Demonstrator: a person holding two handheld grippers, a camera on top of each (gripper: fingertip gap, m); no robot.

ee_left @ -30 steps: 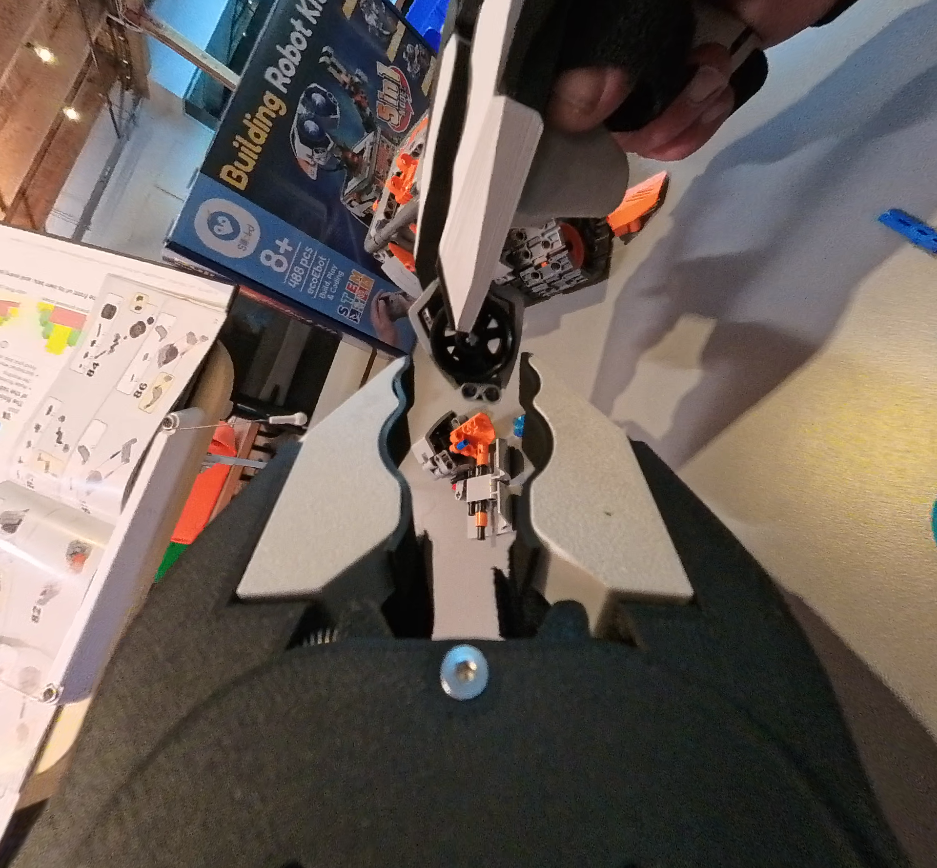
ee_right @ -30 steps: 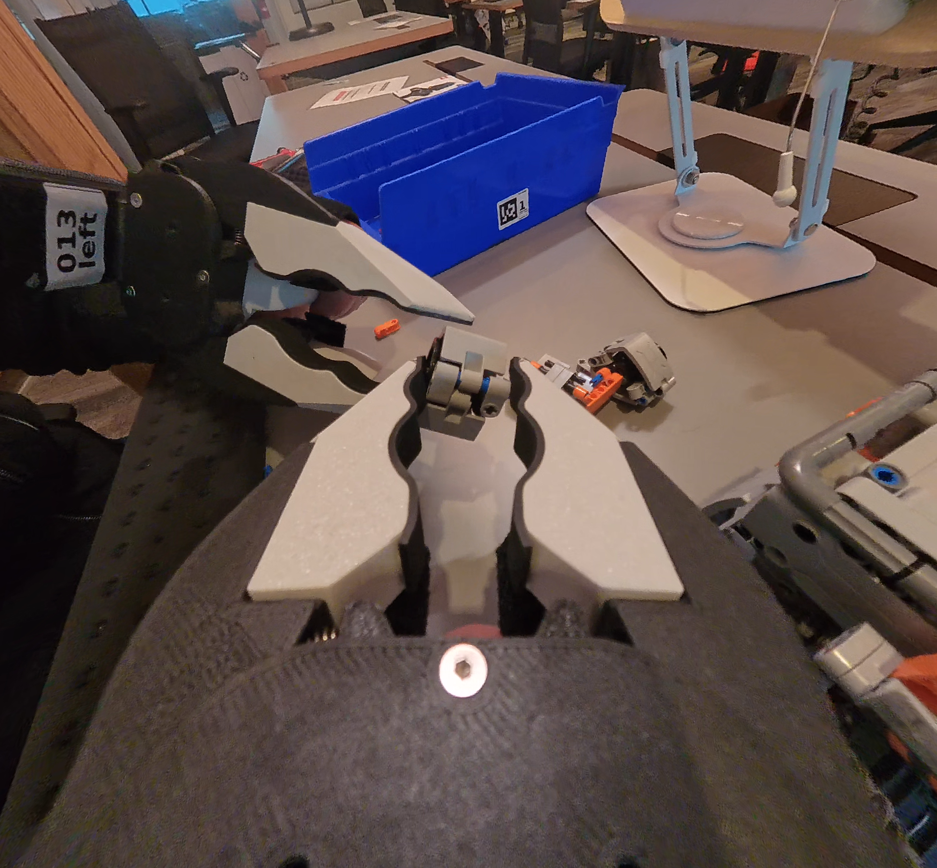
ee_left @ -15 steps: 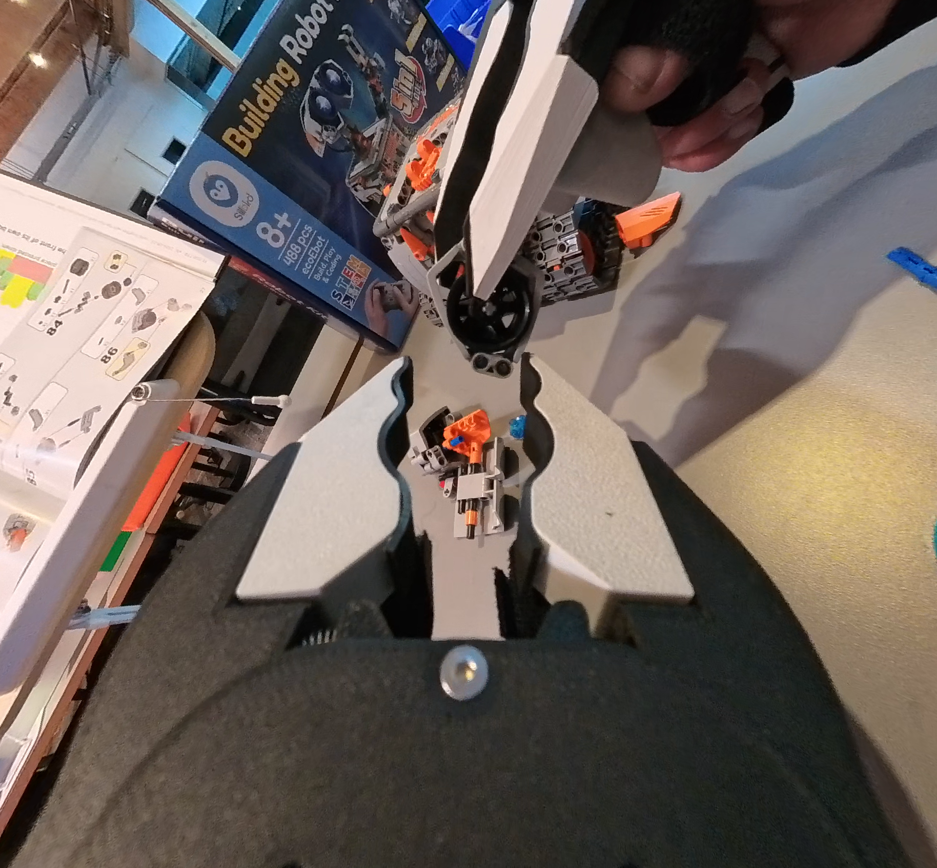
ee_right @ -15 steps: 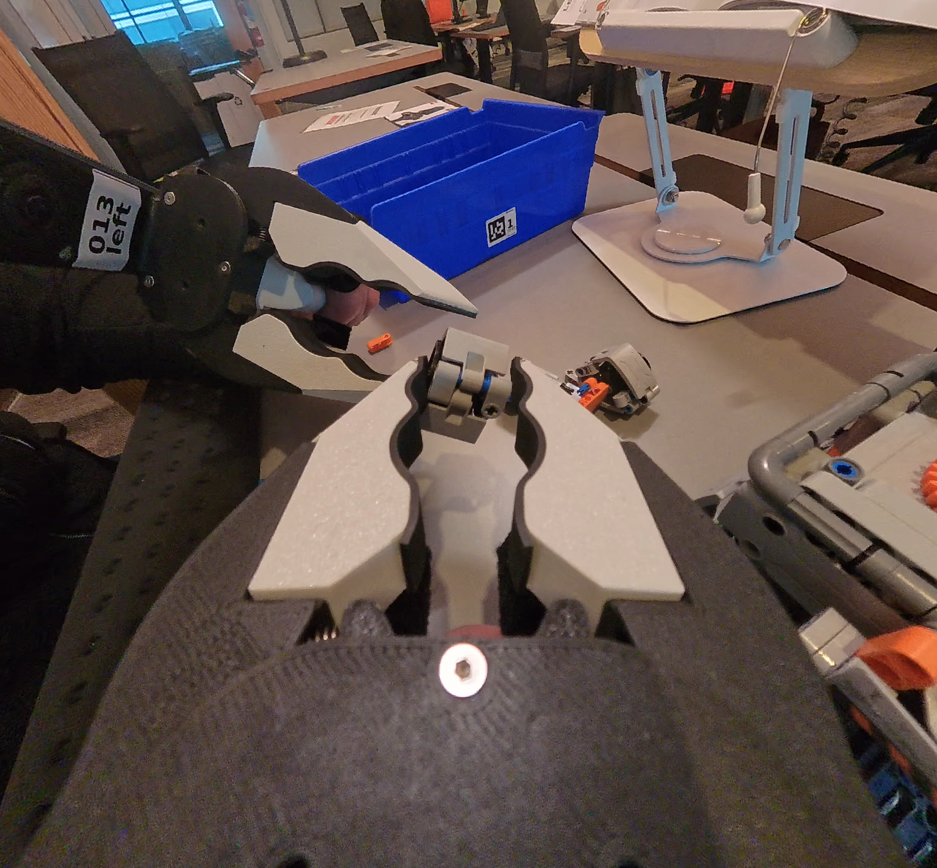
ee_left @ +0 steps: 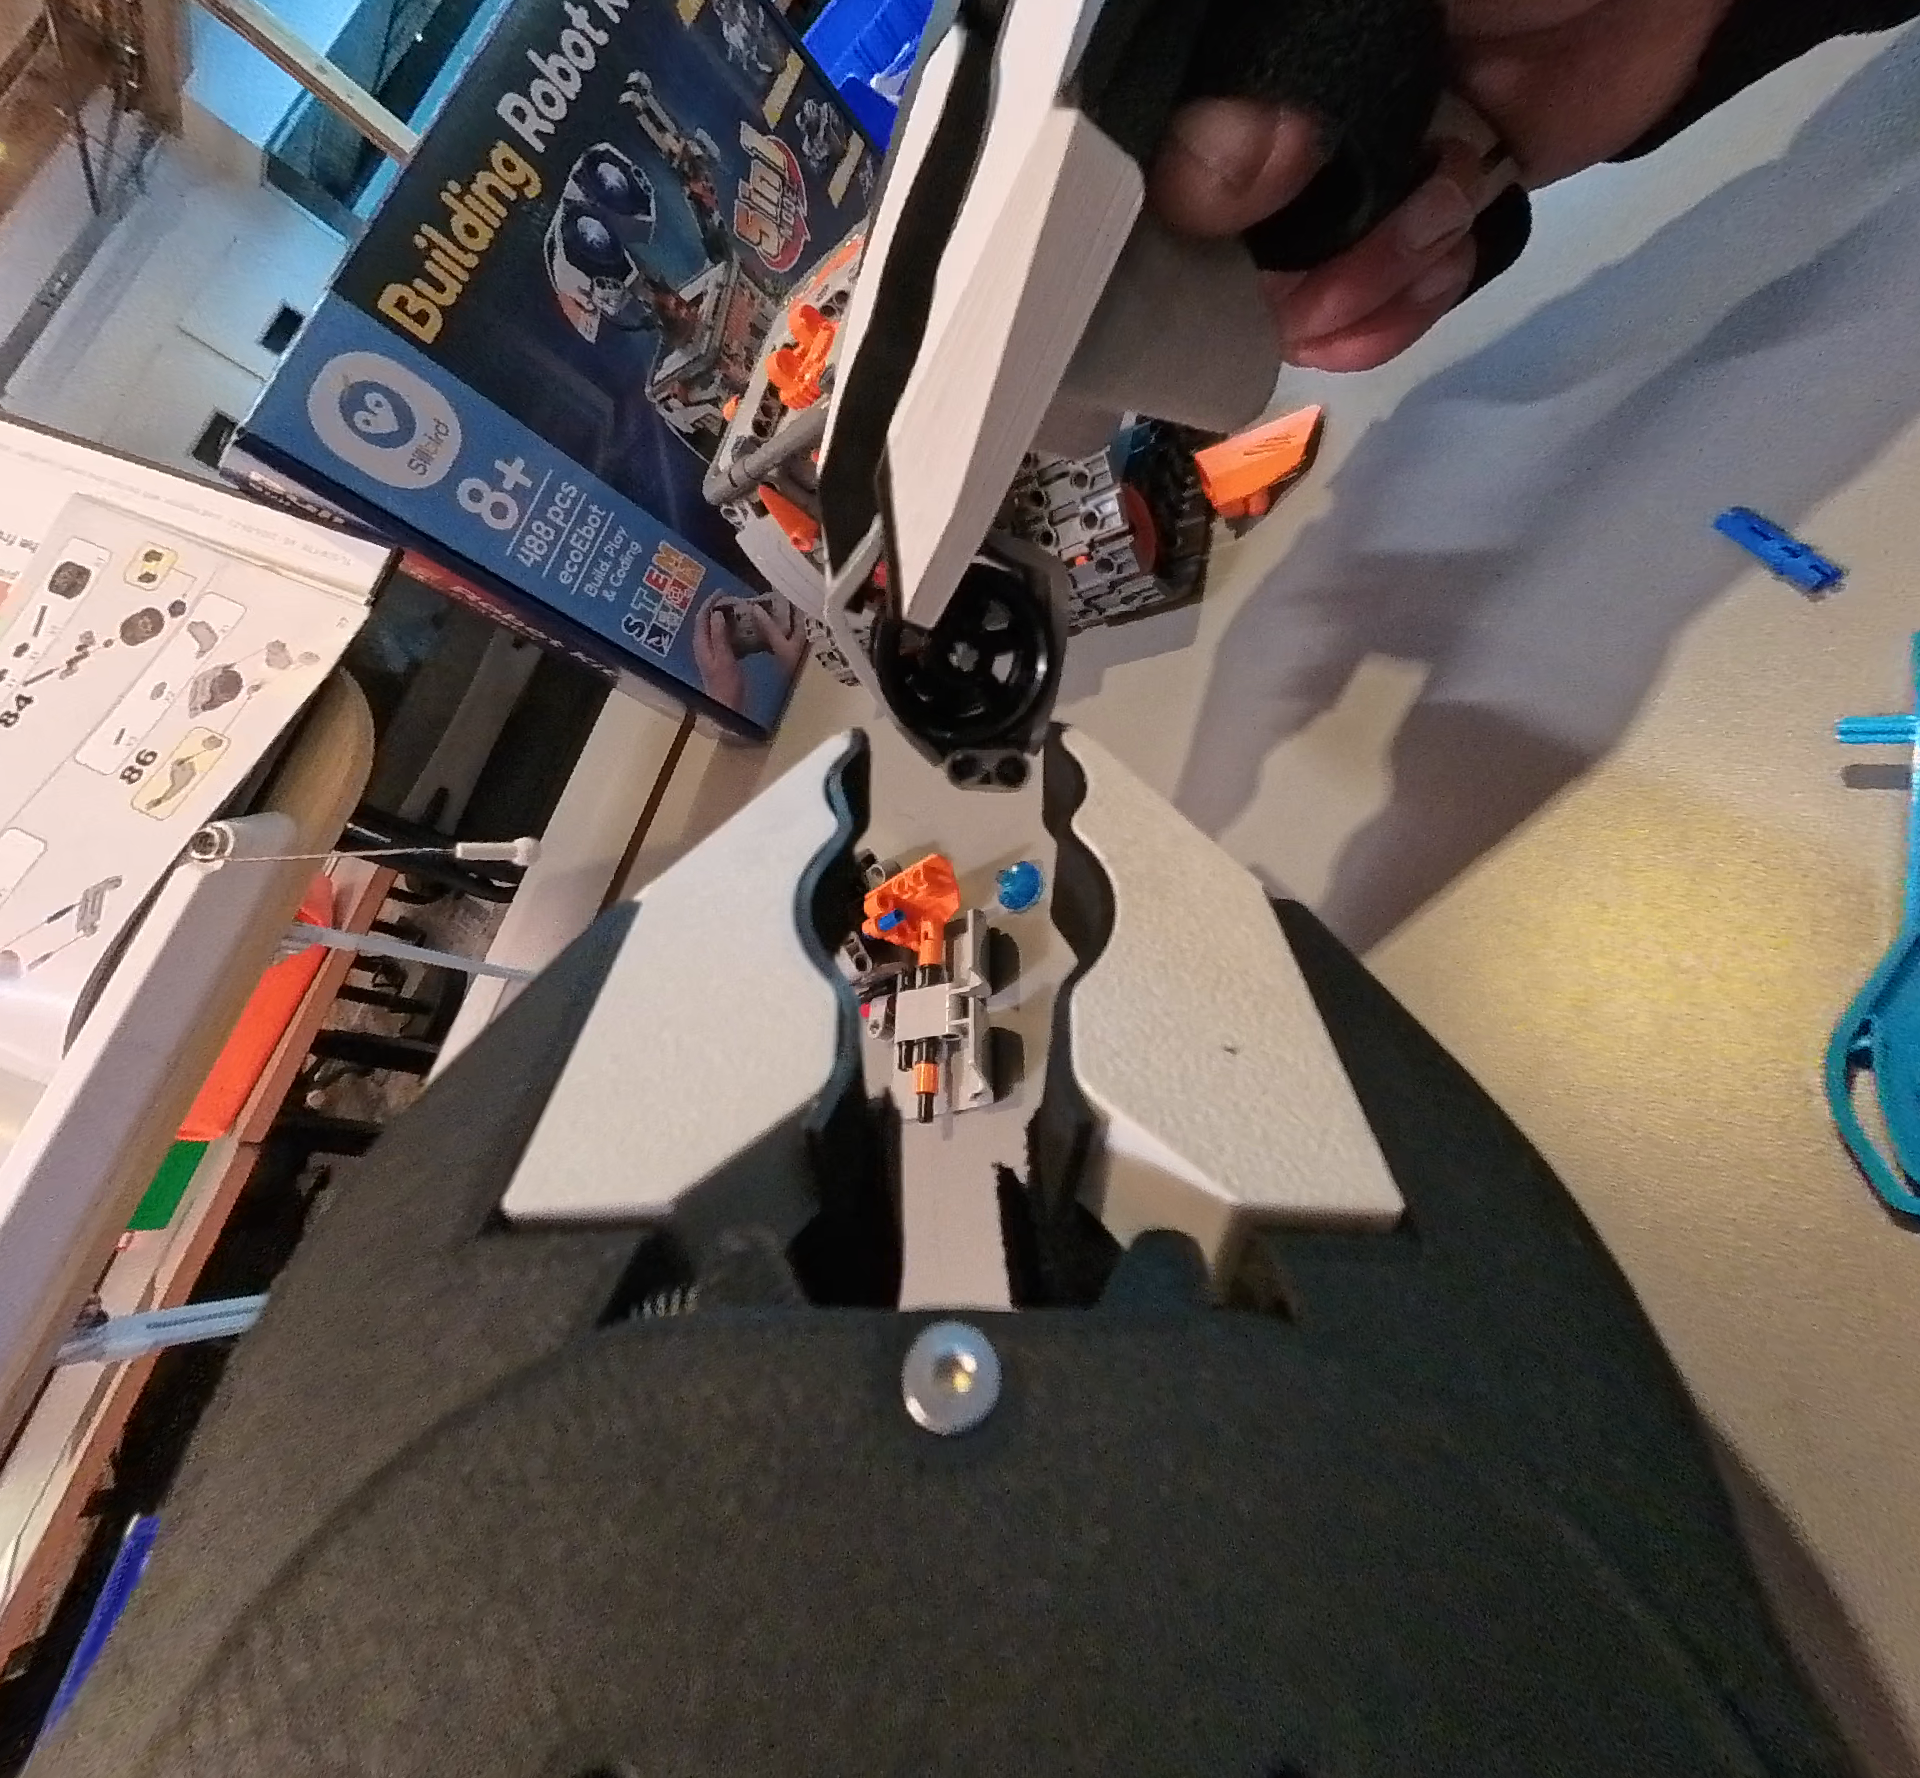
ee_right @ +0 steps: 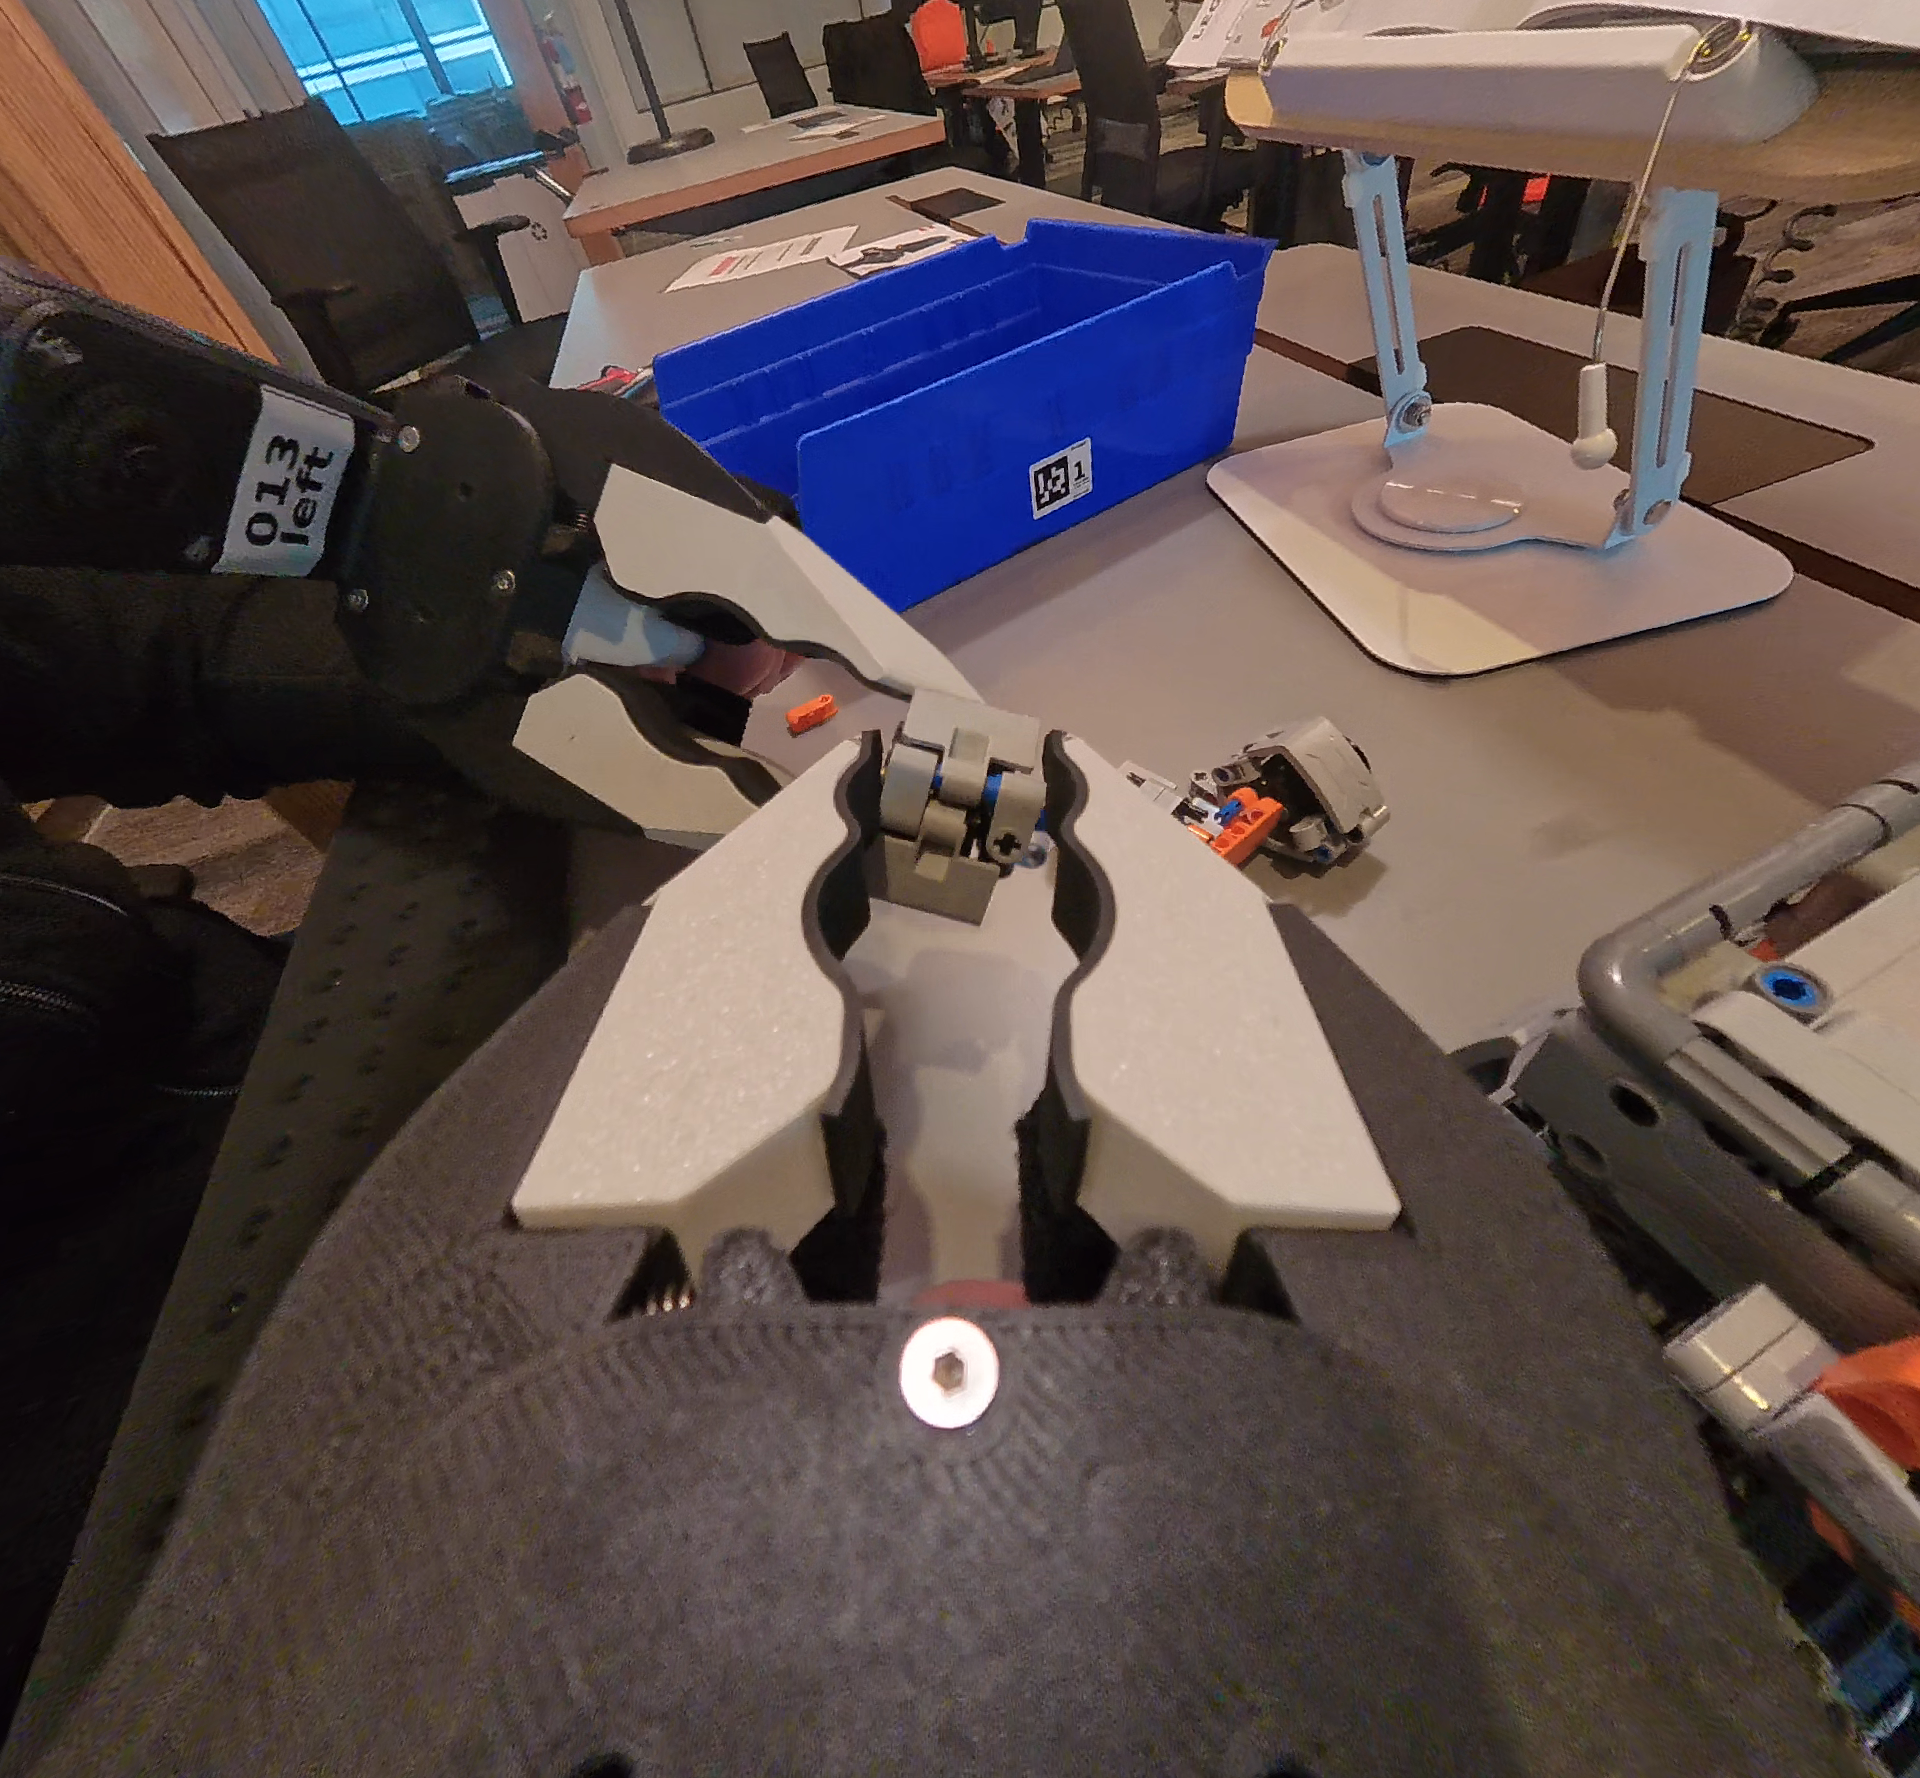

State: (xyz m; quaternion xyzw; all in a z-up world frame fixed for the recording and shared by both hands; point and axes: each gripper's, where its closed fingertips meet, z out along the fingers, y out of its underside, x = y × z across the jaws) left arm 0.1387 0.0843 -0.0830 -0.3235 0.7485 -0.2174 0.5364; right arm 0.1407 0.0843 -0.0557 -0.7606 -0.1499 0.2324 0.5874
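Bin (ee_right: 935,440) as reference: in front of it, right gripper (ee_right: 961,778) clamped on wheel piece (ee_left: 966,679); left gripper (ee_left: 954,760) jaws apart, empty, tips just beside that piece, contact unclear; subassembly (ee_right: 1283,798) loose on table (ee_right: 1143,648), before bin

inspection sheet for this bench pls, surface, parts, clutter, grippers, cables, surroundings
surface: grey table, bare in the middle.
job's things: grey brick piece; small brick assembly lying on the table; larger brick model at the right edge.
clutter: blue bin; orange pin; kit box.
grippers: right gripper shut on the grey brick piece; left gripper open, empty.
cables: thin cord on the white stand.
surroundings: office desks and chairs, window.
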